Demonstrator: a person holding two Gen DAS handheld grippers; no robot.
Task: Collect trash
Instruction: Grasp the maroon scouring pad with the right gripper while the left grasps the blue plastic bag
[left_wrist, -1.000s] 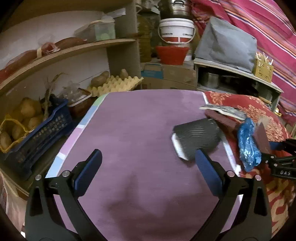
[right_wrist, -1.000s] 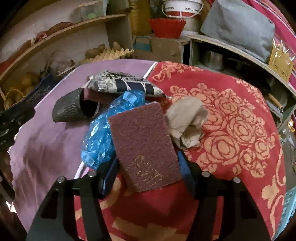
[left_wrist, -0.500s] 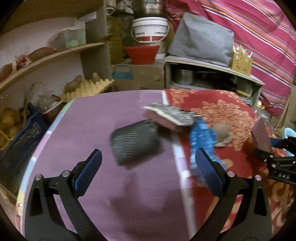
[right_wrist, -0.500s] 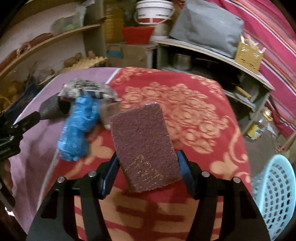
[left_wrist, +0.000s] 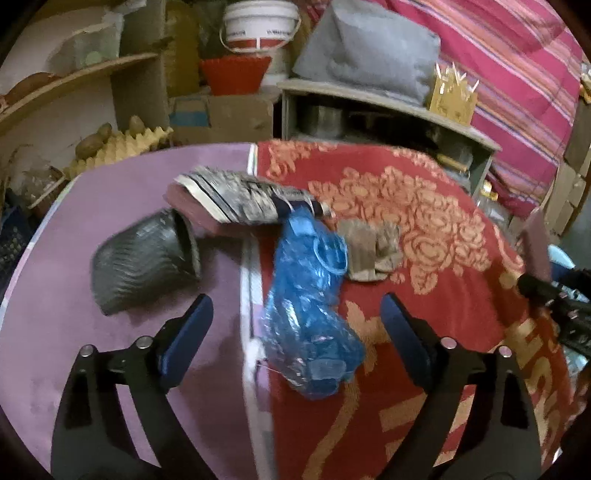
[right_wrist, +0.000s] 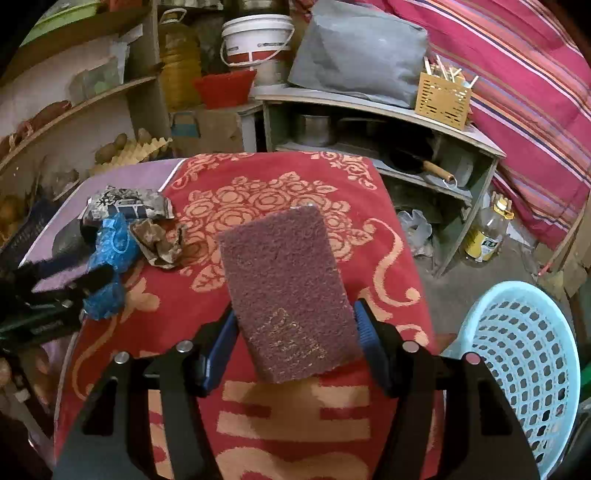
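Note:
A crumpled blue plastic bag (left_wrist: 308, 317) lies on the table where the purple cloth meets the red one. My left gripper (left_wrist: 297, 325) straddles it, jaws closing, pads not touching the bag. A black ribbed cup (left_wrist: 144, 262) lies on its side at left. A folded printed wrapper (left_wrist: 243, 199) and crumpled brown paper (left_wrist: 371, 247) lie behind the bag. My right gripper (right_wrist: 293, 339) is shut on a maroon scouring pad (right_wrist: 286, 299), held above the red cloth. The bag (right_wrist: 110, 243), the wrapper (right_wrist: 129, 203) and the brown paper (right_wrist: 159, 243) appear at left in the right wrist view.
A light blue perforated basket (right_wrist: 517, 362) stands on the floor right of the table. Behind are shelves with potatoes and an egg tray (left_wrist: 118, 146), a white bucket (right_wrist: 256, 40), a red bowl (right_wrist: 225, 86) and a low shelf with pots (right_wrist: 369, 110). An oil bottle (right_wrist: 487, 232) stands on the floor.
The left gripper swung right from over the purple cloth to straddle the blue bag, jaws narrowing. The right gripper carried the scouring pad rightward, bringing the blue basket into view.

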